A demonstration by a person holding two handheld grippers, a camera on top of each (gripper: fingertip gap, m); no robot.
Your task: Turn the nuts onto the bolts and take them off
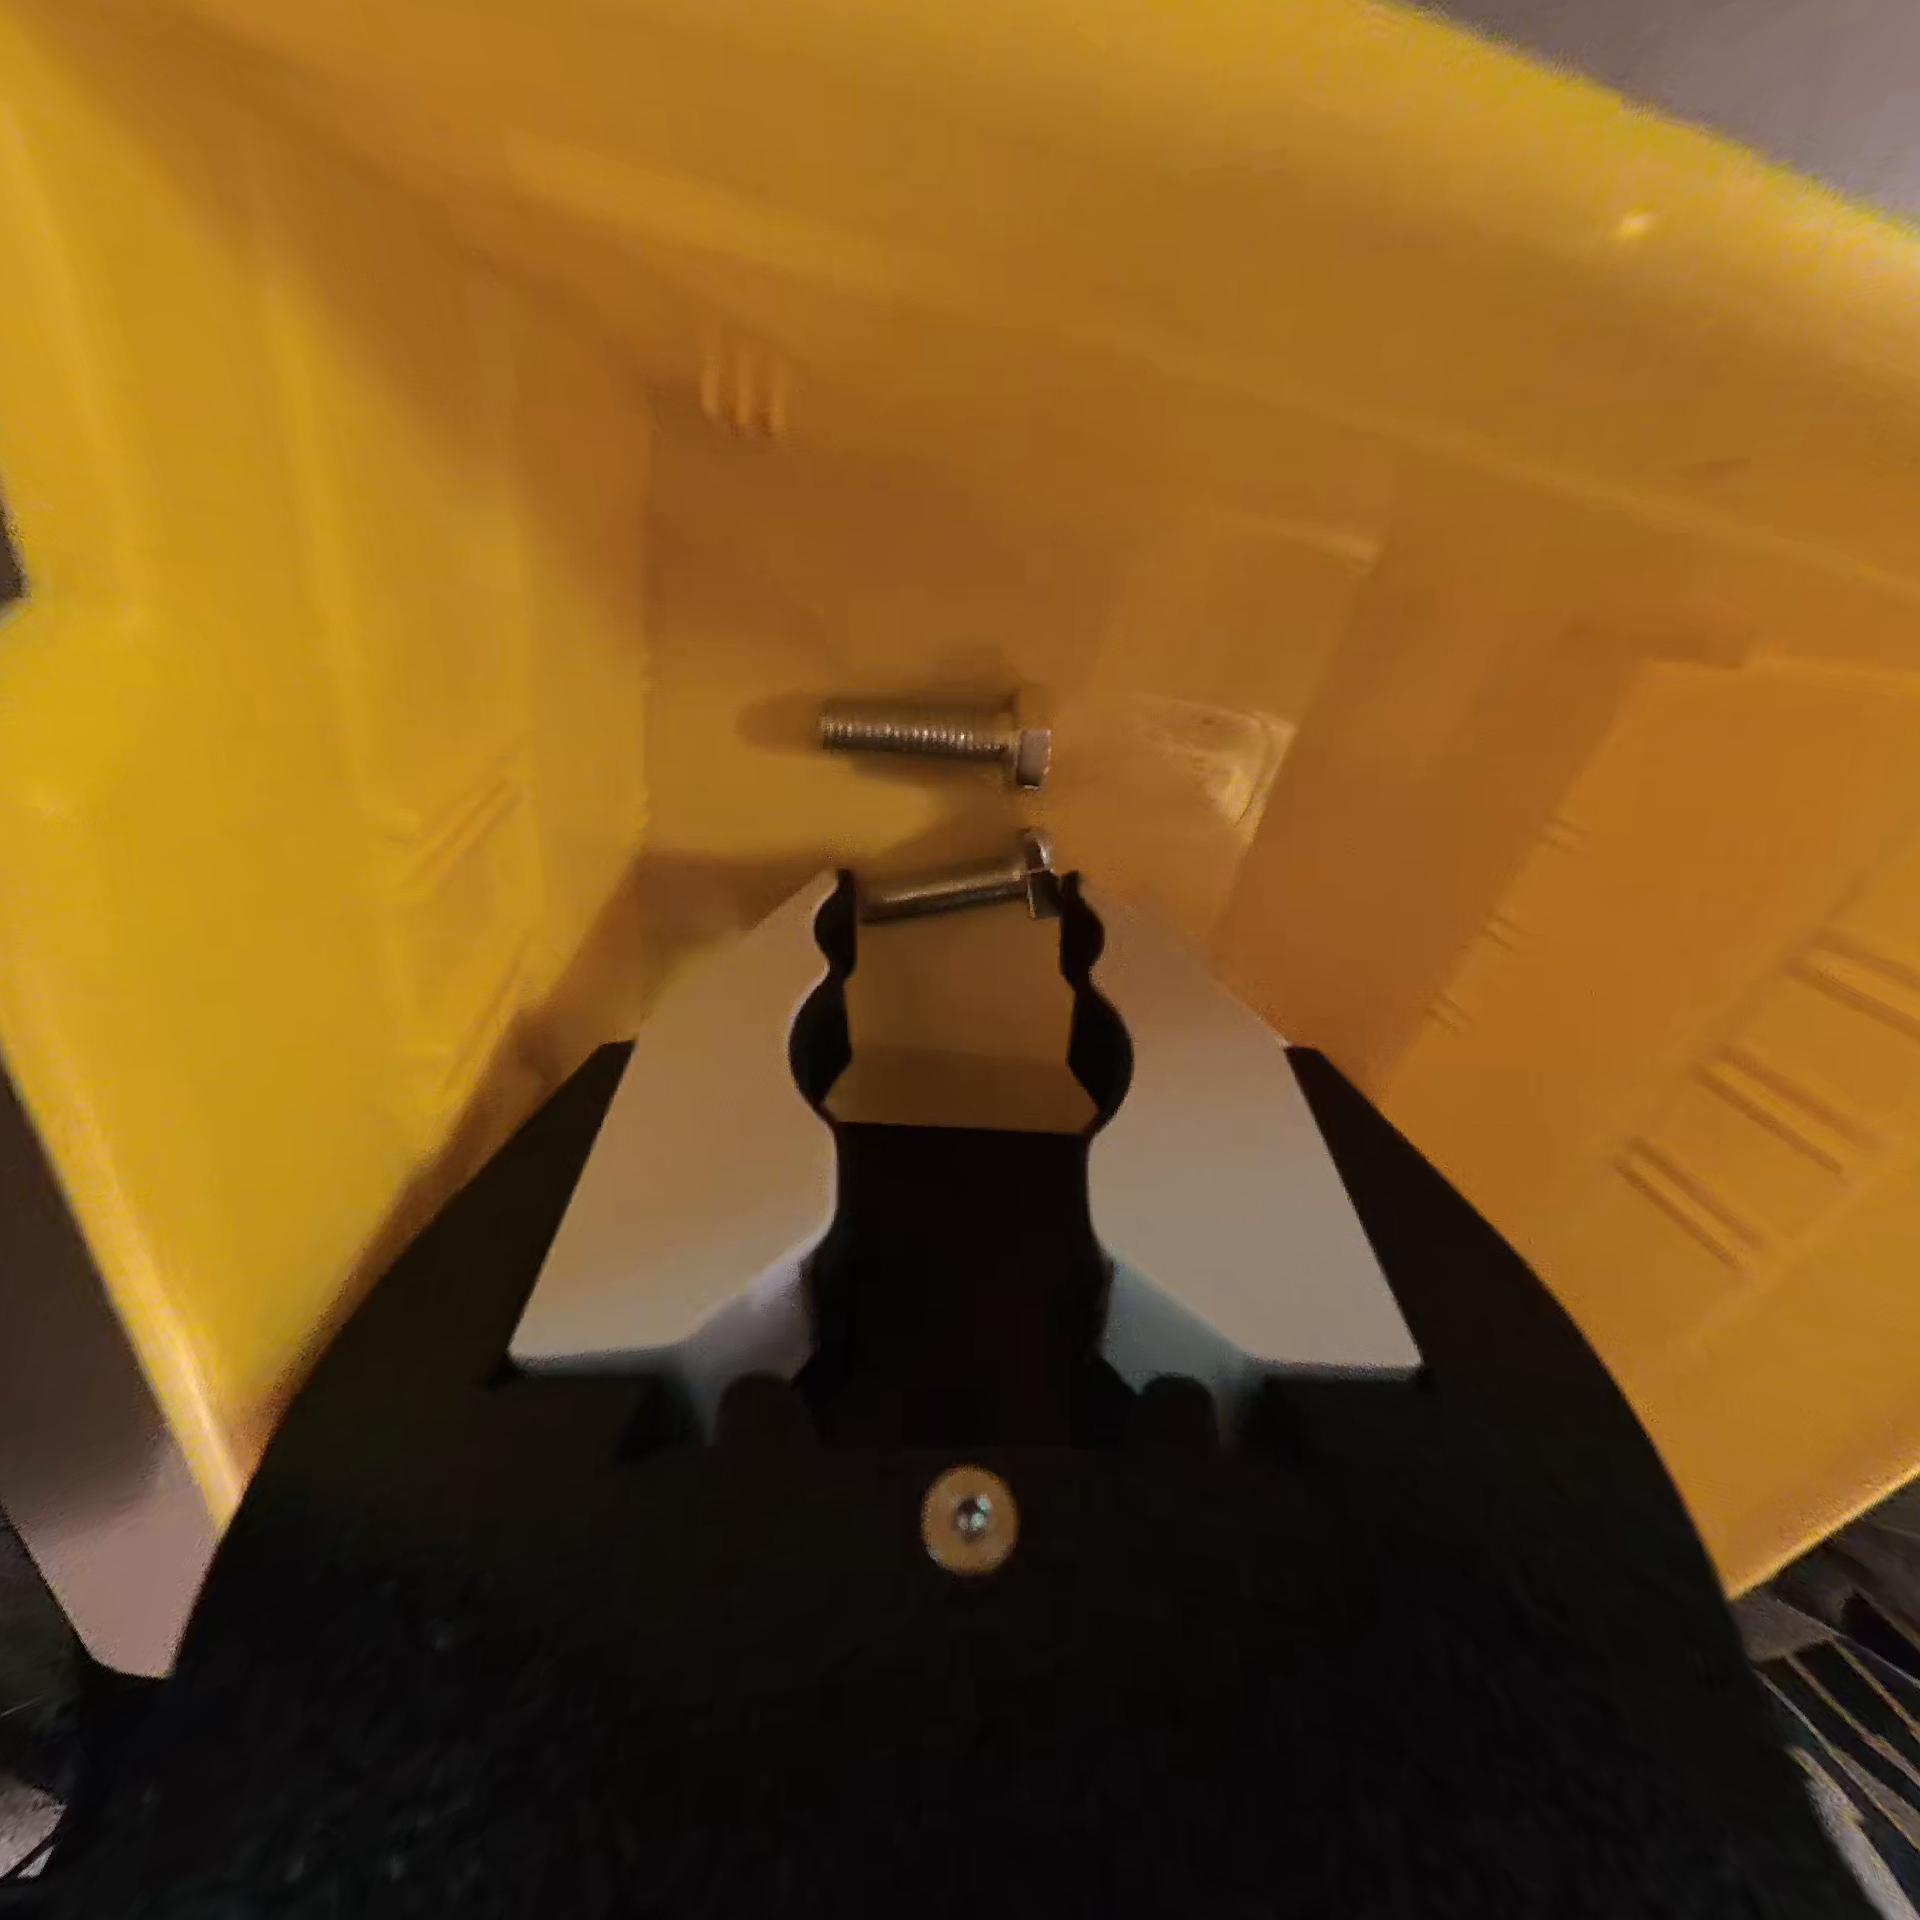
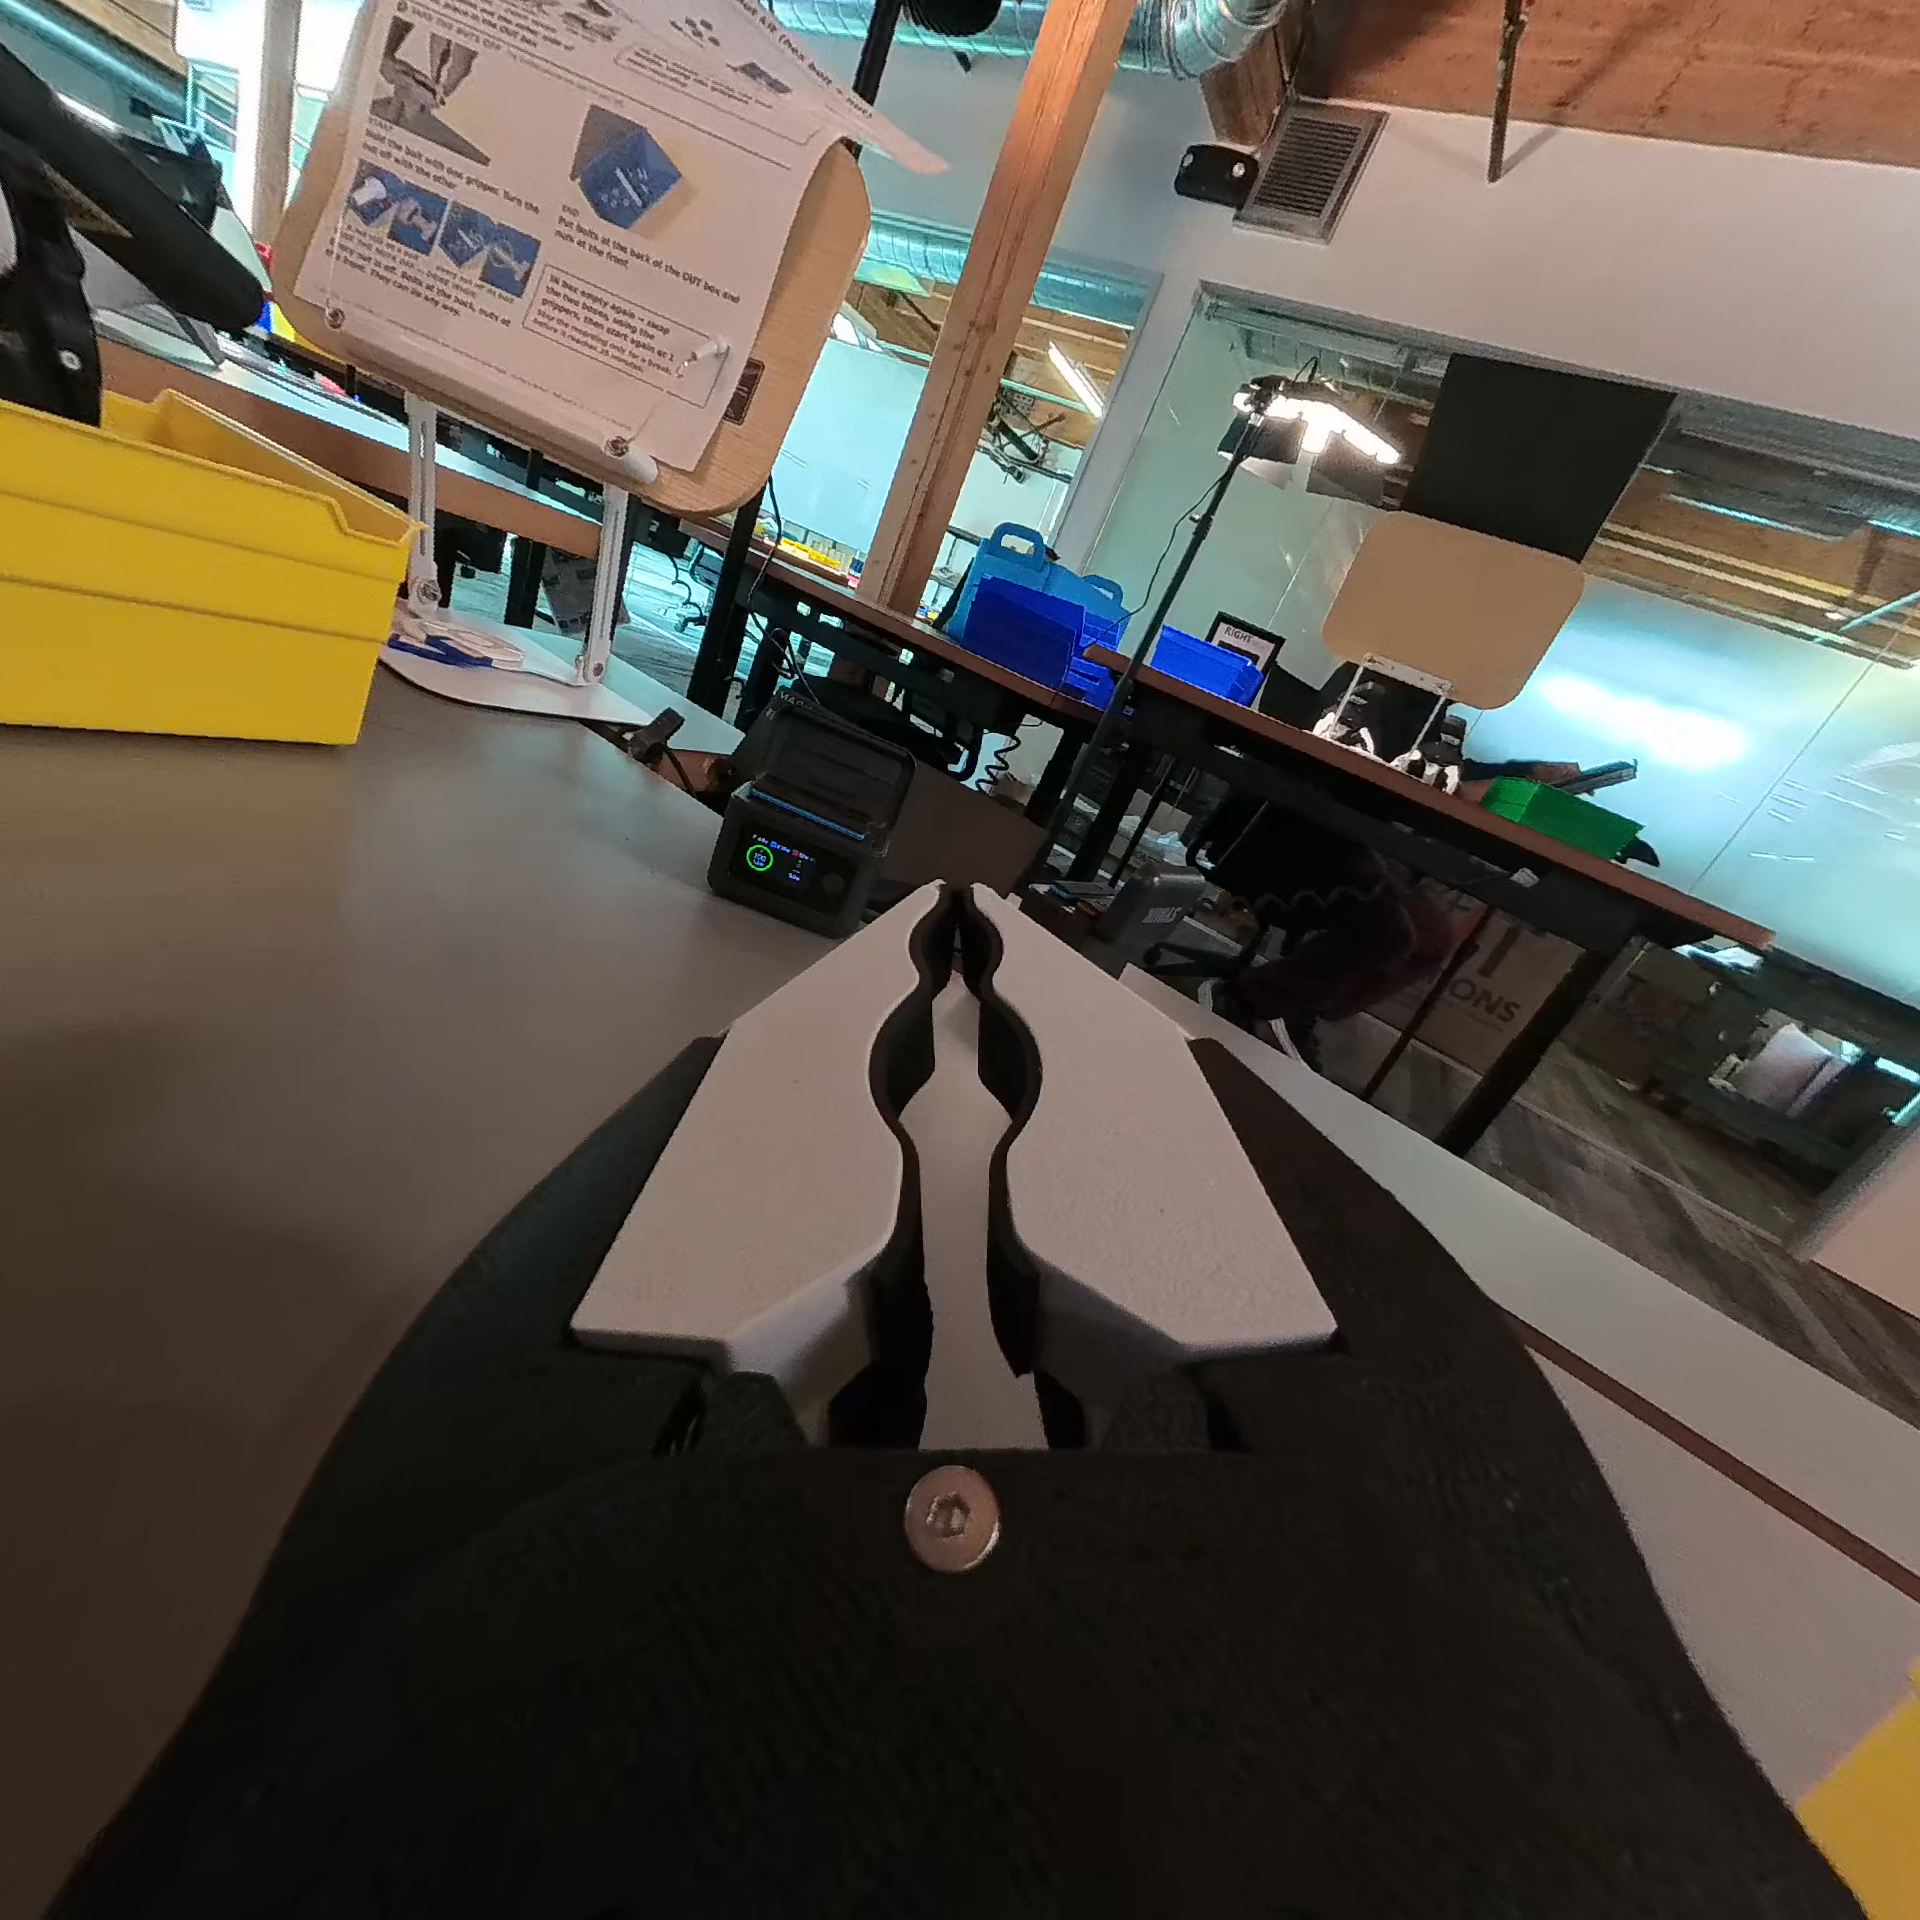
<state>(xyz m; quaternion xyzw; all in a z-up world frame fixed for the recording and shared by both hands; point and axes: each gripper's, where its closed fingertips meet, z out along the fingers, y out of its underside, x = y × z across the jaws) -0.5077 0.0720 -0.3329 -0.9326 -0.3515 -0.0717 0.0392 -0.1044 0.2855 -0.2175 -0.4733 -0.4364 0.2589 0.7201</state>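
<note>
- Bolt 1 (image 1: 932, 740): silver hex-head, lying flat on yellow bin (image 1: 312, 623) floor, head to right.
- Bolt 2 (image 1: 961, 894): same type, just nearer, slightly tilted, head right.

The left gripper (image 1: 961, 899) sits deep in a yellow bin (image 1: 312, 644), walled close on both sides and ahead. Its jaws stand apart, and a bolt (image 1: 951, 894) lies across the gap at their tips. A second bolt (image 1: 930, 738) lies just beyond on the bin floor, apart from the first.

The right gripper (image 2: 958, 896), jaws nearly together, has bare counter (image 2: 312, 935) ahead and to its left. Farther off stand stacked yellow bins (image 2: 187, 613) at left, a sheet stand (image 2: 561, 260) behind them, and a small black device (image 2: 810, 831) straight ahead.
</note>
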